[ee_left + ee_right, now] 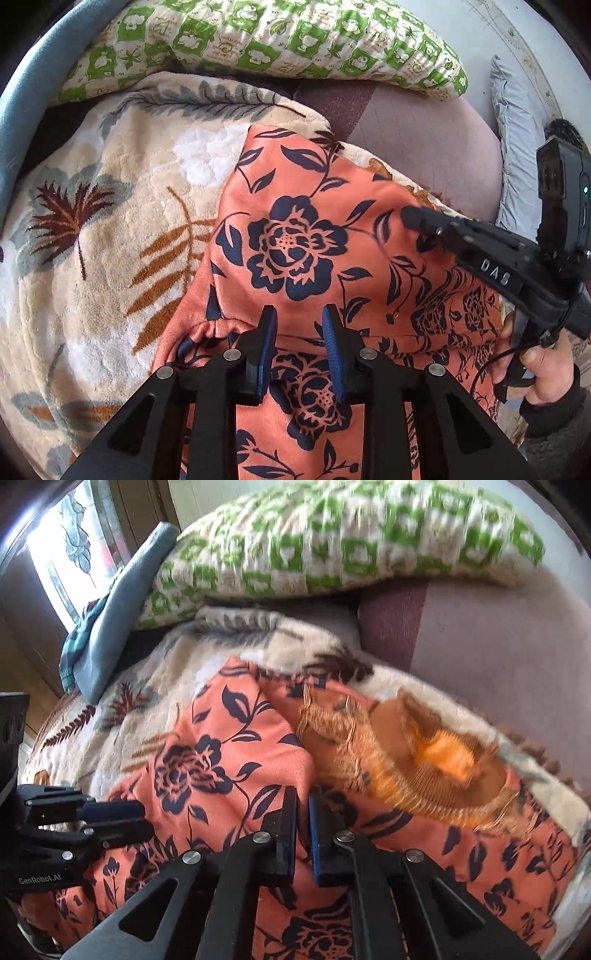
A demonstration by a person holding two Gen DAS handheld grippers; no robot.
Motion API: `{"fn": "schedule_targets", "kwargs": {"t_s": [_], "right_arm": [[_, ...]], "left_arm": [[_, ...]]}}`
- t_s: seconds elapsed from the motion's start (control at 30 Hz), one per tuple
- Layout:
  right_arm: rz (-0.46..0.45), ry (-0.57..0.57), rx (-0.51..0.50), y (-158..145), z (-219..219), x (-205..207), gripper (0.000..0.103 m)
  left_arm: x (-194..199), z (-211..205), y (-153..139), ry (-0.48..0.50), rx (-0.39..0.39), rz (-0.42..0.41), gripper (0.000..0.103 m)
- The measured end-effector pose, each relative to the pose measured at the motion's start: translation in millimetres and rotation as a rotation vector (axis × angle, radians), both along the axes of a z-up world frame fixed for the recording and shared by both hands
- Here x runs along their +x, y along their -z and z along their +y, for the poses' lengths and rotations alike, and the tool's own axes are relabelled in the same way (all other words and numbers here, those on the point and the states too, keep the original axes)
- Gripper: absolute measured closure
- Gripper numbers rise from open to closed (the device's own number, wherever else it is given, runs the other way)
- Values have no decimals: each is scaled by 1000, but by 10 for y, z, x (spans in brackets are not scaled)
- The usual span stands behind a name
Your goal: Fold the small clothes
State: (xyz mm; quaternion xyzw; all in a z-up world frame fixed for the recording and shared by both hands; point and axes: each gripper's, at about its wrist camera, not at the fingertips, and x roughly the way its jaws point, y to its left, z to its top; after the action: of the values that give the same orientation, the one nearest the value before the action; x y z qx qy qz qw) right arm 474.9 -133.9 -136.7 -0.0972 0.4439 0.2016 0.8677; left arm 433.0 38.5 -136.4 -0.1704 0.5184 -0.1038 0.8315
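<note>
My left gripper [300,314]: jaws narrow, a gap between the blue pads, nothing pinched that I can see. The garment [295,236], orange with dark blue flowers, lies right under and ahead of the tips.

My right gripper [303,794]: jaws all but closed, a thin slit between the pads. Whether cloth is caught in them I cannot tell; the garment [221,760] runs beneath and to both sides of the tips. In the left wrist view the right gripper [408,216] comes in from the right, tips over the garment's right half, a hand [532,365] on its grip.

One garment, rumpled, spread on a cream leaf-print blanket [110,229] near its right edge. A fringed orange-brown patch [424,760] shows just right of the right tips, blurred. One green-checked pillow [266,40] lies along the blanket's far edge. One blue cloth [122,609] sits at the far left corner.
</note>
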Motion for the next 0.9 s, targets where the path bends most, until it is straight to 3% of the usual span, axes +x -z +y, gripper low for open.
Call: {"fn": "schedule_targets", "kwargs": {"t_s": [0.07, 0.2, 0.3, 0.47, 0.53, 0.6, 0.67, 0.77, 0.9], "right_arm": [[-9, 47, 17, -14, -31, 157, 98], [79, 158, 16, 328, -92, 389, 89], [56, 227, 210, 226, -472, 206, 89], [11, 445, 470, 64, -1675, -427, 83], [28, 559, 463, 161, -2114, -630, 76], [113, 683, 413, 335, -2471, -766, 74], [123, 710, 460, 341, -2663, -995, 76], [43, 675, 537, 122, -2799, -1500, 74], [34, 653, 529, -26, -2919, -2260, 59]], "left_arm": [[18, 31, 22, -24, -1, -3, 73], [78, 88, 225, -64, -26, 69, 73], [17, 156, 174, -71, -49, 49, 73], [-62, 213, 148, -101, -51, 49, 67], [-67, 187, 243, -119, -51, 85, 67], [-81, 143, 264, -141, -33, 99, 67], [-154, 128, 194, -150, -24, 131, 67], [-424, 260, 14, -158, -88, 135, 67], [-989, 532, -193, -140, -91, 140, 57]]}}
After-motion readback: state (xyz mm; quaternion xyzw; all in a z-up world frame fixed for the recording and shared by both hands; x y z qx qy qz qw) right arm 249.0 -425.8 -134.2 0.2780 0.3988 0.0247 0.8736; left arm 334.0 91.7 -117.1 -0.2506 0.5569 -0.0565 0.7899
